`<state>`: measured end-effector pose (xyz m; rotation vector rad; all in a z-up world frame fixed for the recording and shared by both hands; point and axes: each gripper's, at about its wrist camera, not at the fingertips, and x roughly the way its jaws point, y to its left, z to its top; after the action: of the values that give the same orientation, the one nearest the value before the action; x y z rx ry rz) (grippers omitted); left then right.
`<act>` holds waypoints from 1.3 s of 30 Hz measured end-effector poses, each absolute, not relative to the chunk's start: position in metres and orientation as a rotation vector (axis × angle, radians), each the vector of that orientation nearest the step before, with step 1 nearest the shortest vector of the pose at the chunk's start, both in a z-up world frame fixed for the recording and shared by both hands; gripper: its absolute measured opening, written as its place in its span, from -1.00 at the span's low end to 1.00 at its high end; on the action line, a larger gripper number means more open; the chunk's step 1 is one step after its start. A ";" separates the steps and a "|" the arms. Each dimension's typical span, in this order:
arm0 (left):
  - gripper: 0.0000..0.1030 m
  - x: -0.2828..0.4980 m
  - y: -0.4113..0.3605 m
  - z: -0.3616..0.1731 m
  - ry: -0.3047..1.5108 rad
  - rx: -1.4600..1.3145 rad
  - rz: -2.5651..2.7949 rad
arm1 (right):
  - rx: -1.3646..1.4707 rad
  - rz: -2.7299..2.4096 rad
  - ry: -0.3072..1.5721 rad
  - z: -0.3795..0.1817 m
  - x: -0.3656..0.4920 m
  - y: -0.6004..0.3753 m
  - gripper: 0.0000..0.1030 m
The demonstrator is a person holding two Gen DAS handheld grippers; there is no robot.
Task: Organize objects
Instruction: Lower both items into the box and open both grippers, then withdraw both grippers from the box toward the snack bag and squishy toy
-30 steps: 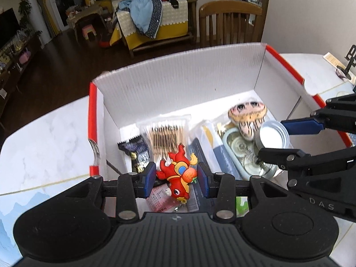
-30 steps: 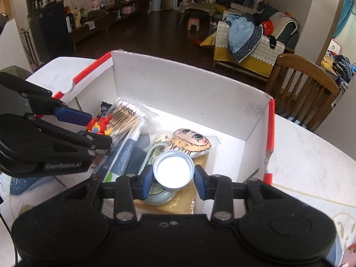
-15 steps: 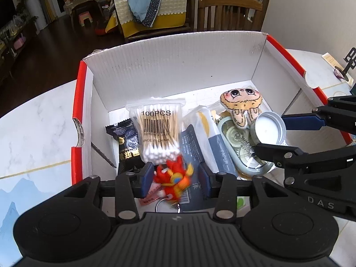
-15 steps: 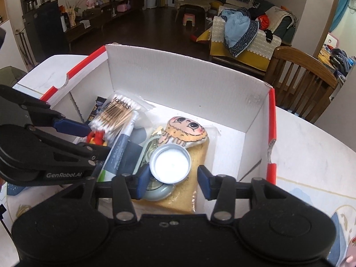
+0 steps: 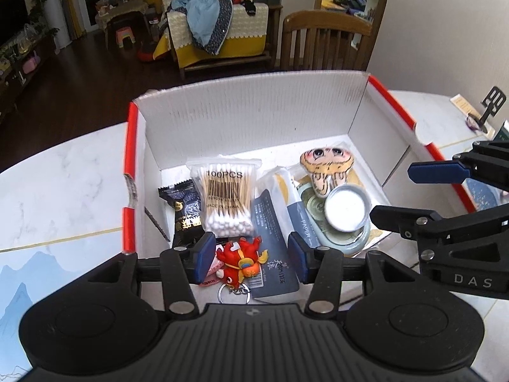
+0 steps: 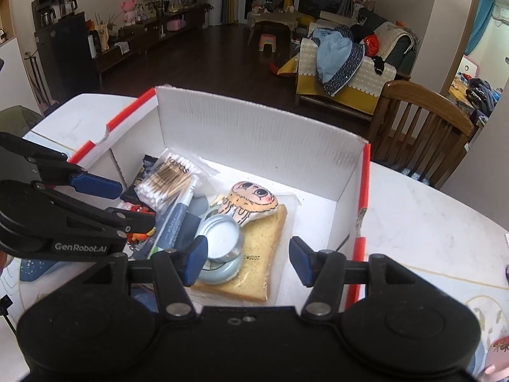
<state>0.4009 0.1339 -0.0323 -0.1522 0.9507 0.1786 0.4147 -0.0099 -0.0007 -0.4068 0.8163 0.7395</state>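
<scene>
Your left hand-held gripper (image 5: 251, 261) hangs over the near left part of the white box (image 5: 254, 117), which stands on the marble counter (image 5: 63, 191). Its jaws have just been opening and now stand partly apart, clear of the red toy keychain (image 5: 240, 262) that lies between them on the box floor; neither pad presses on it. Your right hand-held gripper (image 6: 248, 259) is over the near right part of the box. Its jaws have also just been opening and stand fairly wide. The round tin lid (image 6: 222, 237) sits just beside the left pad, resting on the pale round tin (image 6: 222, 270); the right pad is well clear of it, so nothing is held.

Inside the box, from left to right in the left wrist view: a dark snack packet (image 5: 186, 213), a bag of cotton swabs (image 5: 227, 197) marked 100PCS, a grey paper pack (image 5: 273, 232) with a white roll lying on it, then the tin and lid. Far of the lid lies a small cartoon-face plush (image 5: 326, 165), touching it. In the right wrist view a wrapped slice of bread (image 6: 254, 267) lies under the tin and the plush.
</scene>
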 end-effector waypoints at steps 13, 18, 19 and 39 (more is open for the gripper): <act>-0.05 0.370 0.125 0.005 0.864 -0.177 0.173 | -0.344 0.761 0.757 0.034 0.389 -0.028 0.24; -0.05 0.355 0.119 0.017 0.838 -0.174 0.159 | -0.334 0.762 0.725 0.045 0.375 -0.036 0.40; -0.04 0.352 0.117 0.019 0.834 -0.173 0.157 | -0.329 0.766 0.722 0.047 0.372 -0.038 0.43; 0.56 0.285 0.093 0.027 0.785 -0.166 0.098 | -0.270 0.840 0.646 0.068 0.298 -0.072 0.98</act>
<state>0.2851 0.0934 0.0266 -0.1658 0.7849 0.0975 0.2982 -0.0722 0.0682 -0.2704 0.6456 0.8396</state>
